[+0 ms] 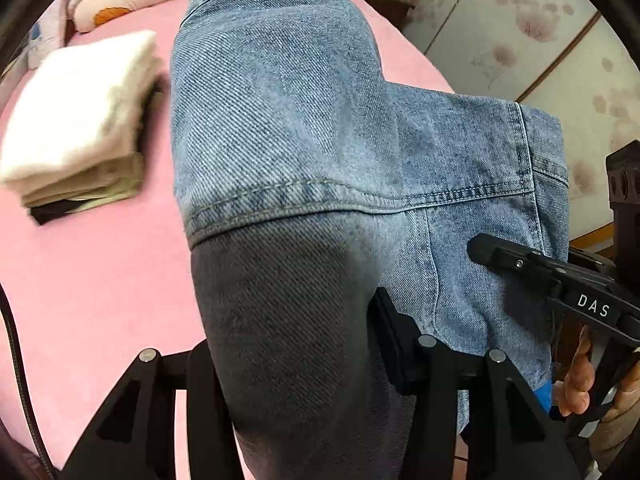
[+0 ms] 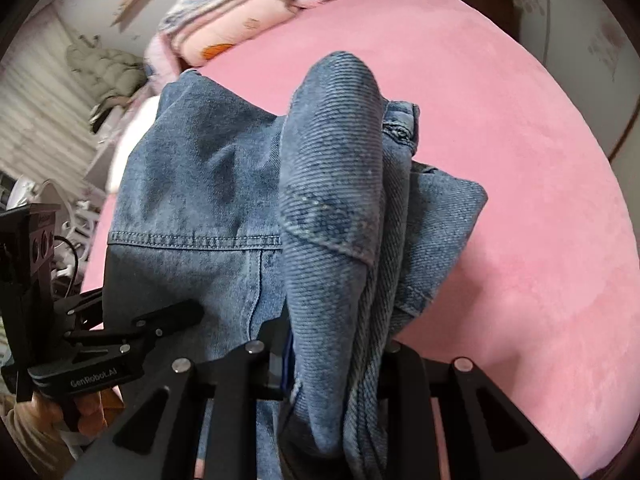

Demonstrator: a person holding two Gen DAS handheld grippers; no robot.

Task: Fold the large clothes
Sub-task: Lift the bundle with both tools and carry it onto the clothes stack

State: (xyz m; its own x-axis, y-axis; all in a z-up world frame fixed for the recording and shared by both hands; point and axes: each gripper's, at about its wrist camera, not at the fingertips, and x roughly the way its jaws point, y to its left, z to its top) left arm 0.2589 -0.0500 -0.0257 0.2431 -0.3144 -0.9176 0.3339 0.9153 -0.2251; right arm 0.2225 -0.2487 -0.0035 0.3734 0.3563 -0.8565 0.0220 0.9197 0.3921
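Note:
A blue denim garment (image 1: 288,128) hangs between both grippers above a pink bed (image 1: 100,264). My left gripper (image 1: 296,364) is shut on a thick fold of the denim, which drapes over its fingers and hides the tips. My right gripper (image 2: 332,364) is shut on another bunched fold of the same denim (image 2: 332,184). The right gripper also shows in the left wrist view (image 1: 520,264) at the garment's right edge. The left gripper shows in the right wrist view (image 2: 132,332) at the garment's left edge.
A stack of folded clothes (image 1: 76,120), white on top, lies on the bed to the left. Folded pink quilts and pillows (image 2: 232,16) sit at the head of the bed. A floral wardrobe (image 1: 540,40) stands on the right. The pink bed surface (image 2: 520,160) spreads beneath.

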